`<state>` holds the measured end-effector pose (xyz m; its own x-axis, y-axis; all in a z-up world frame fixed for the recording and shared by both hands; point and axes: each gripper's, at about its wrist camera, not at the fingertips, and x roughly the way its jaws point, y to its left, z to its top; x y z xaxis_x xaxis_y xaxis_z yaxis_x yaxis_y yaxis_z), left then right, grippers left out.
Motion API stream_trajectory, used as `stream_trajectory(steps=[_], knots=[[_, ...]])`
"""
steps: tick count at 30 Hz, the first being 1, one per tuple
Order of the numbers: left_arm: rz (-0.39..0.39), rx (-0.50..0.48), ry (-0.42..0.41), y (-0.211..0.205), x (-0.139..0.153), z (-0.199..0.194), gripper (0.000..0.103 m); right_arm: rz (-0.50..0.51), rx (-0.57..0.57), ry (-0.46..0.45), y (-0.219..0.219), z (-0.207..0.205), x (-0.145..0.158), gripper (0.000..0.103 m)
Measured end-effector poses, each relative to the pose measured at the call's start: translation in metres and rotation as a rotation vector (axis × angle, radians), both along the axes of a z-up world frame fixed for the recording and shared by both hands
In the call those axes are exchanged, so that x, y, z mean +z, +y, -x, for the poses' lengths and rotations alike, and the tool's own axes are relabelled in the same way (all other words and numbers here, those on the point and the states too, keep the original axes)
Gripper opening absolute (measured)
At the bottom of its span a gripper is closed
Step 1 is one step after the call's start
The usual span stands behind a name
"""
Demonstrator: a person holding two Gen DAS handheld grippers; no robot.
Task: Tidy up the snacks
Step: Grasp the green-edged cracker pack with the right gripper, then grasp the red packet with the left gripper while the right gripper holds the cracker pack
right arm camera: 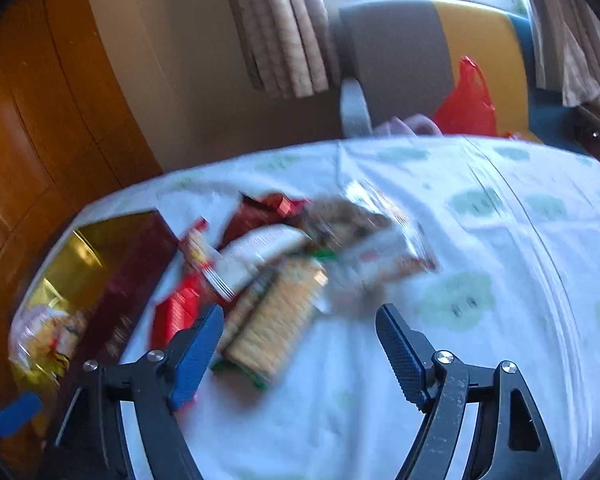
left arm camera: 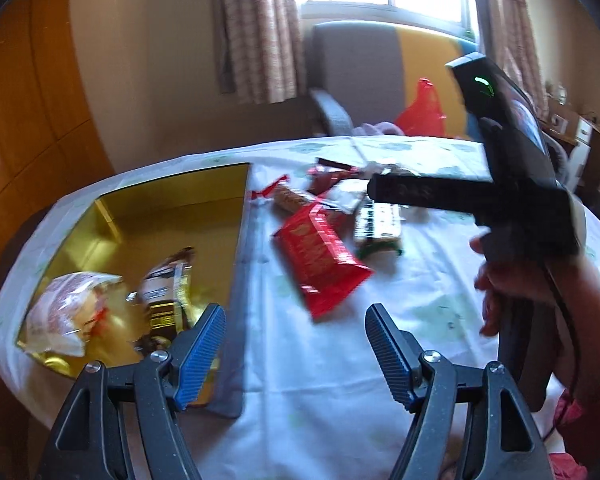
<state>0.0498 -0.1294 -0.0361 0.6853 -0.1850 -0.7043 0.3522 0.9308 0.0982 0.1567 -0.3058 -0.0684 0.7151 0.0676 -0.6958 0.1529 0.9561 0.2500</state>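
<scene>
- Left wrist view shows the surface (left arm camera: 400, 320), covered with a white cloth with pale green prints, which carries everything.
- Next in size is the gold-lined box (left arm camera: 172, 216) on the left side of the surface; it already holds a clear bag of snack (left arm camera: 66, 312) and a dark packet (left arm camera: 166, 284), so I judge it is the place for sorting.
- Loose snacks lie in a pile beside the box: a red packet (left arm camera: 320, 256) nearest, and a cracker pack (right arm camera: 276, 328) close to the right gripper.
- The left gripper (left arm camera: 296, 356) hangs over the box edge, fingers wide apart and empty.
- The right gripper (right arm camera: 300, 352) points down at the pile, fingers well open, nothing between them; probably it is ready to take the cracker pack.
</scene>
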Motion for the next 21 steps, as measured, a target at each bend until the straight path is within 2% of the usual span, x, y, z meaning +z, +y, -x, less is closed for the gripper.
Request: stream_trajectory(steps=[3,7,9,11,12,21], knots=[[0.013,0.034,0.0,0.013,0.004,-0.002,0.074,0.094,-0.012,0.176,0.02,-0.037,-0.013,0.079],[0.016,0.061,-0.007,0.023,0.008,-0.005,0.074,0.137,-0.009,0.258,0.028,-0.053,-0.041,0.077],[0.025,0.051,-0.006,0.024,0.01,-0.006,0.074,0.188,0.003,0.202,0.03,-0.043,-0.041,0.069],[0.028,0.036,-0.001,0.018,0.01,-0.009,0.074,0.175,0.012,0.169,0.022,-0.03,-0.039,0.053],[0.032,0.028,0.005,0.014,0.009,-0.01,0.074,0.16,0.015,0.159,0.015,-0.022,-0.039,0.049],[0.039,-0.045,0.071,-0.042,-0.003,-0.034,0.074,0.102,0.038,0.106,-0.028,0.037,-0.036,0.047]])
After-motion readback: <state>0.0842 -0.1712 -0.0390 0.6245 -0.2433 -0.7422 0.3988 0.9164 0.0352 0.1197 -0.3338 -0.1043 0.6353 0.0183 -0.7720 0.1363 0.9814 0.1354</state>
